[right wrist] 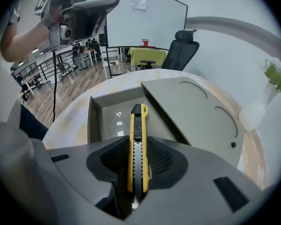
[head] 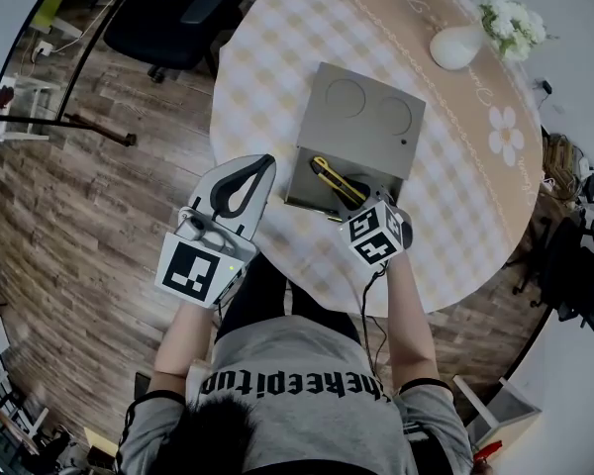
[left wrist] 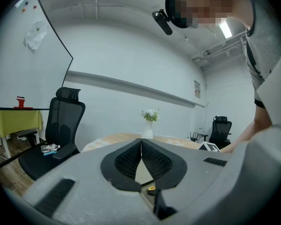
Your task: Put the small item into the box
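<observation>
A yellow and black utility knife [right wrist: 137,149] is clamped between the jaws of my right gripper [right wrist: 138,159], its tip reaching out over the open grey box [right wrist: 107,118]. In the head view the knife [head: 335,180] slants over the box [head: 317,181], with the right gripper [head: 361,204] at the box's near edge. The box lid [head: 366,127] stands open on the far side. My left gripper [head: 262,166] hangs left of the box, lifted off the table, jaws shut on nothing; in its own view its pads [left wrist: 141,159] touch.
The box sits on a round table [head: 277,57] with a checked cloth. A white vase with flowers [head: 475,36] stands at the table's far right. Office chairs [head: 173,8] and wood floor surround the table. The person's body is close against the near edge.
</observation>
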